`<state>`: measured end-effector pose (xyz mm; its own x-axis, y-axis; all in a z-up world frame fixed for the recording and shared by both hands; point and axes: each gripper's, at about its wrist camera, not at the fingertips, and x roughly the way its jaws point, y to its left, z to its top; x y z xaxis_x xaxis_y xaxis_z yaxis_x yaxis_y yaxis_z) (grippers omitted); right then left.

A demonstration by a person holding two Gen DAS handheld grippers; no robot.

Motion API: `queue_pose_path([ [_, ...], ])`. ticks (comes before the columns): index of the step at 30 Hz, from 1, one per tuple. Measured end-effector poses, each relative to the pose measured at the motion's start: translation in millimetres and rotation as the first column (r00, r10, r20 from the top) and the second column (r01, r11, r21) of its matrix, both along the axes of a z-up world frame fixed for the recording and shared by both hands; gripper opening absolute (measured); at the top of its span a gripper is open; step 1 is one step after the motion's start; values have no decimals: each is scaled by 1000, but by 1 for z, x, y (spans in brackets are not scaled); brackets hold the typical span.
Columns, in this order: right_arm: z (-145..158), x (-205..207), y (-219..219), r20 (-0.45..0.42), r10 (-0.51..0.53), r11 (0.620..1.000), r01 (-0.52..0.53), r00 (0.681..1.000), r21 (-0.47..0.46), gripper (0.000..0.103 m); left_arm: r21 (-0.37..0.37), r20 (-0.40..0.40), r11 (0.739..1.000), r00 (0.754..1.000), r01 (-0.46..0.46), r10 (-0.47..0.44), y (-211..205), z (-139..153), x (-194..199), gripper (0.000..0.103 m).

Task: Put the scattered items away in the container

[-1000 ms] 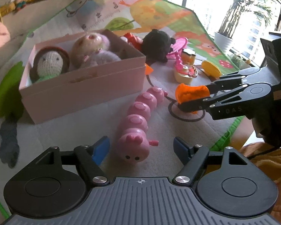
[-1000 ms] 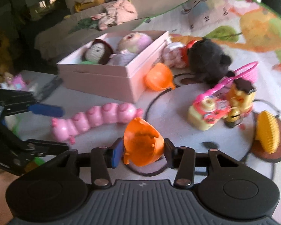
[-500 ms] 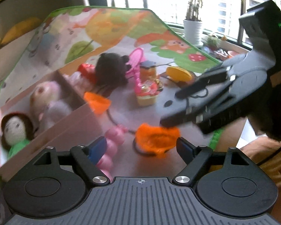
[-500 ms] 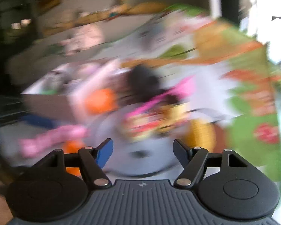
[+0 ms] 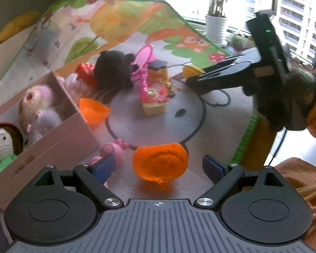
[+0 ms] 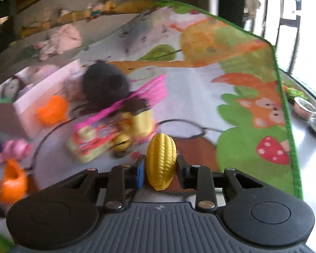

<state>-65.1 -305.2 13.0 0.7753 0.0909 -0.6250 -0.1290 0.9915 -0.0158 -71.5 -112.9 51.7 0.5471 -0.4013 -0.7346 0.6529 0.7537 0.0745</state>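
The right gripper (image 6: 160, 168) no longer holds the orange cup (image 5: 159, 164), which now lies on the mat (image 5: 217, 113) between the opening left gripper (image 5: 159, 167) fingers. It now closes around a yellow corn toy (image 6: 161, 161) instead.

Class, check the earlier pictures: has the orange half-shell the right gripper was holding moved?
Yes. The orange half-shell now lies on the mat between the left gripper's opening fingers, off the right gripper.

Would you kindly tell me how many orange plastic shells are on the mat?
2: one orange shell lies between the left gripper fingers; the other rests against the pink box. More may be hidden.
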Motion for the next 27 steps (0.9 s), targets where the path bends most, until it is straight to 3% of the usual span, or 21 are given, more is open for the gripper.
queue_pose_path([
  [7,6,-29,16,-60,129,988,-123,990,90,30,6,-8,999,999,32,-31,-11,-5,3,91],
  [10,7,-39,26,-64,156,985,-151,986,82,30,8,-26,1000,999,23,-23,-14,-9,7,80],
  [12,8,-43,30,-67,174,982,-167,983,88,30,8,-37,1000,999,15,-15,-13,-11,9,65],
  [16,7,-42,37,-61,188,980,-184,980,75,30,4,-43,1000,999,4,-4,-6,-11,7,66],
  [20,6,-39,41,-55,182,982,-178,982,70,37,12,-48,1000,999,-2,2,-1,-12,4,66],
  [23,6,-38,44,-54,181,982,-178,982,57,37,2,-58,1000,998,-16,16,-1,-14,8,73],
  [27,9,-40,48,-66,197,980,-194,978,44,30,-6,-62,1000,998,-12,12,0,-16,8,65],
])
